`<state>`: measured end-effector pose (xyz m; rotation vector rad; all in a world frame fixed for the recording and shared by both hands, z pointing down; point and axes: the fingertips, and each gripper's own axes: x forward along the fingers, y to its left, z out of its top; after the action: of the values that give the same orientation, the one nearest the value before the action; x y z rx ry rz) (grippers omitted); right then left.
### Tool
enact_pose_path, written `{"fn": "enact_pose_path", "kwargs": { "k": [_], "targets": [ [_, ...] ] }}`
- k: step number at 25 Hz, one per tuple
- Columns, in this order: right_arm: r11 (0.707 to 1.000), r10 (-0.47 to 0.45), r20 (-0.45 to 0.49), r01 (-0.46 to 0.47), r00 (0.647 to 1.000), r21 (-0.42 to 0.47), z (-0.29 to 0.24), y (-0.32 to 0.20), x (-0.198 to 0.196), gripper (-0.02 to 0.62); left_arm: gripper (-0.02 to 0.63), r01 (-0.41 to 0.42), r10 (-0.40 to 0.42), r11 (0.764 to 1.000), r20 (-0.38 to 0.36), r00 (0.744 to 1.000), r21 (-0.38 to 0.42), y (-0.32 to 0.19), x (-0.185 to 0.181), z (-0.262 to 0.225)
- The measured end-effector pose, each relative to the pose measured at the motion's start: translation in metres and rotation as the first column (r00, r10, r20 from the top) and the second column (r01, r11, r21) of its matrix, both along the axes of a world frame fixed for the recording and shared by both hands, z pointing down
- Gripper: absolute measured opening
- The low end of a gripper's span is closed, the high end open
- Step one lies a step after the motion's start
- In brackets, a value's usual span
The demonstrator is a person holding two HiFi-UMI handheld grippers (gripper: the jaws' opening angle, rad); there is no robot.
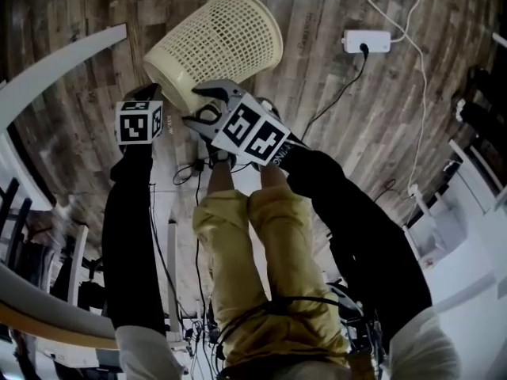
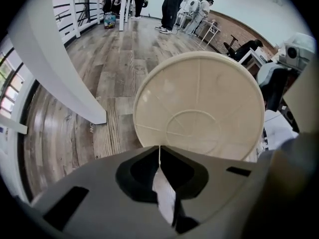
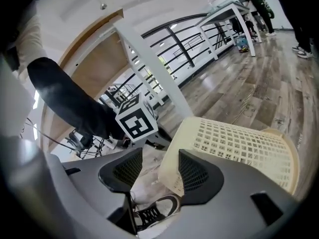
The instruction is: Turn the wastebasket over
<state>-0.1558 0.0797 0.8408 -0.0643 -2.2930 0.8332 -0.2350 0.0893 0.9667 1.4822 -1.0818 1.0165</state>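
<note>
Cream plastic lattice wastebasket [image 1: 226, 34] — lying on its side on the grey-brown plank floor [image 1: 317, 70]. Left gripper [image 2: 159, 153] — at the wastebasket's near edge, jaws pinched onto a thin cream lip of it. Right gripper [image 3: 159, 169] just beside the wastebasket's solid rim band, jaws wide apart, pressing on nothing.

Right gripper [image 3: 159, 159] fingers apart, wastebasket [image 3: 239, 143] tipped sideways beside them

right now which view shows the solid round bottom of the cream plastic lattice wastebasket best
The left gripper view: the cream plastic wastebasket's bottom faces it, nearly the whole ribbed disc in sight. The head view catches the bottom only edge-on beside the lattice wall; the right gripper view shows just the lattice wall.
</note>
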Motion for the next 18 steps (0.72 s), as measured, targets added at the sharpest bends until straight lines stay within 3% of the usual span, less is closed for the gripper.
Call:
{"fn": "enact_pose_path", "kwargs": {
  "k": [12, 18],
  "targets": [
    [0.998, 0.068, -0.068, -0.069, 0.995, -0.012, 0.032, -0.022, 0.014, 0.236, 0.0, -0.042, 0.042, 0.999, -0.061, 0.997, -0.006, -0.005, 0.028, 0.014],
    [0.971, 0.224, -0.111, -0.213, 0.968, 0.107, 0.034, -0.079, 0.049, 0.224, 0.0, -0.025, 0.026, 0.999, -0.067, 0.997, 0.02, -0.019, 0.031, 0.012]
  ]
}}
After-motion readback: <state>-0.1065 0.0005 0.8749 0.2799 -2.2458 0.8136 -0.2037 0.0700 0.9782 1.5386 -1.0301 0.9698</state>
